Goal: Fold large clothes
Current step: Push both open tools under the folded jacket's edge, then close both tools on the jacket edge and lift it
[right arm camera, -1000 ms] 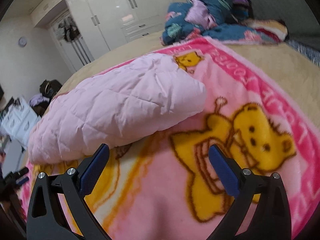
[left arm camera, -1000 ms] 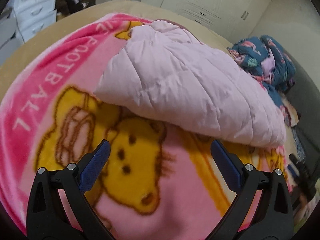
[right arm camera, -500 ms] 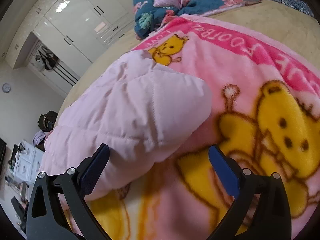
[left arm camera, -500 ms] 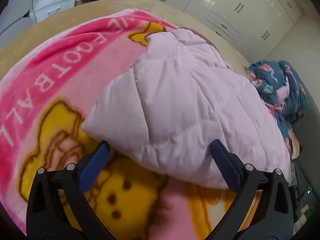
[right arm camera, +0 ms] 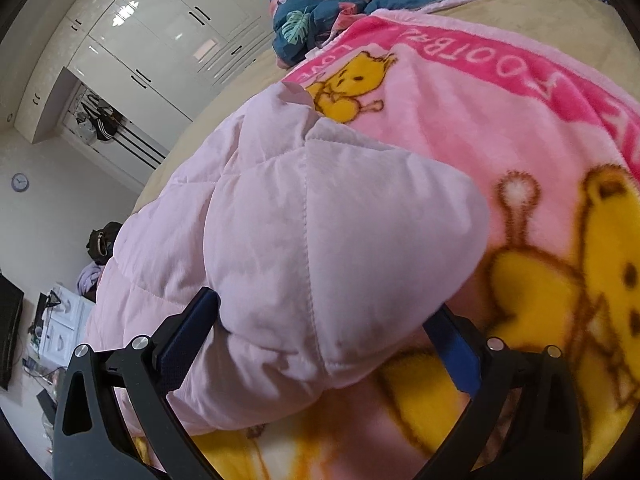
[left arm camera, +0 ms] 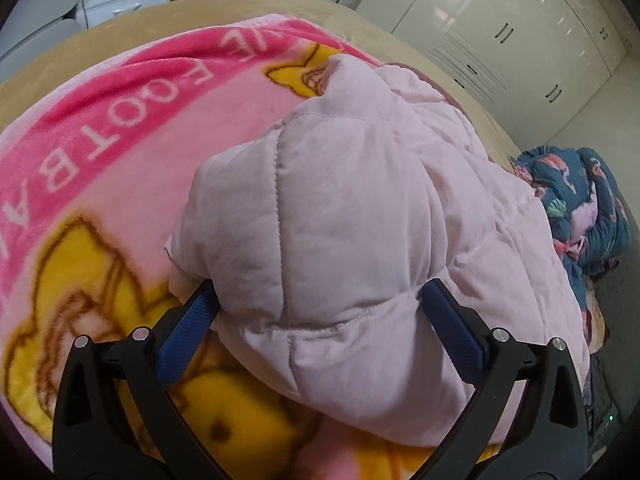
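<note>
I see pale pink quilted padded jacket (left arm camera: 360, 220), matt, stitched; fuzzy pink-yellow fleece blanket (left arm camera: 120, 140); glossy white wardrobe doors (right arm camera: 160, 40).

Pink bear blanket (left arm camera: 132, 168) on bed; white wardrobe (left arm camera: 500, 32) behind

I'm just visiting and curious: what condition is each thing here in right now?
Left hand-held gripper: open, fingers either side of a corner of the garment.
Right hand-held gripper: open, fingers either side of another corner.
Pale pink quilted garment: lying folded on the blanket, puffy.
Pink bear blanket: spread flat.
Dark floral bedding: bunched in a heap.
Wardrobe doors: shut.
</note>
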{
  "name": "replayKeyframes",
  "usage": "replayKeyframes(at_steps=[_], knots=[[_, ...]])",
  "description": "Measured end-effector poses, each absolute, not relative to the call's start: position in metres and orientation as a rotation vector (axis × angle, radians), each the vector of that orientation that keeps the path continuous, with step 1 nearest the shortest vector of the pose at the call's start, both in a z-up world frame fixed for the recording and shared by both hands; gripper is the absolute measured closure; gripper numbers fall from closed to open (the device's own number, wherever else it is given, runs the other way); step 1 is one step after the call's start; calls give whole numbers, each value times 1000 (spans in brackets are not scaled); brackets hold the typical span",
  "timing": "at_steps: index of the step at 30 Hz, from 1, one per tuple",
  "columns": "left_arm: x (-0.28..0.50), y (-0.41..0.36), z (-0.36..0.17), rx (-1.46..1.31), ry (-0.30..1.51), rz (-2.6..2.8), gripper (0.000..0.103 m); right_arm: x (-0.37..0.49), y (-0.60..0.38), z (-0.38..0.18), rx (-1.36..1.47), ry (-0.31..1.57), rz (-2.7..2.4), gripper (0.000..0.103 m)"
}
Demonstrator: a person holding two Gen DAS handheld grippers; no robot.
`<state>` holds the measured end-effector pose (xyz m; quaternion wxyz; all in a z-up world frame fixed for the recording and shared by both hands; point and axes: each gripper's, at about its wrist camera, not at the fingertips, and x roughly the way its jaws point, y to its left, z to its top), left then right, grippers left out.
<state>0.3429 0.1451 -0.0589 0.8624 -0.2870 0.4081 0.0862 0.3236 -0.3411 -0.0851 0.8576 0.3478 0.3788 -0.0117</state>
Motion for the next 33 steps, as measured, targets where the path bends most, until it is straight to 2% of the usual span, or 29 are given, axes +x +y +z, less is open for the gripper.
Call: replayKeyframes(at_steps=[5,15,26,29,31,33], knots=[[329,145,-60,-612,866,213,8,326,-340,-87,730,791,-24,4],[334,163,-88,-836,856,134,8,327,-341,-89,728,787,-20,4],[355,160,-84,-806,805,126,11,334,-335,-88,720,777,-9,4],[357,158,-77,-759,785,121,21,337,-330,-83,672,766,33,13],[357,153,-68,-703,766,115,31,337,-326,-77,625,750,62,33],[357,148,-59,-652,749,107,42,337,-320,-68,562,735,83,46]])
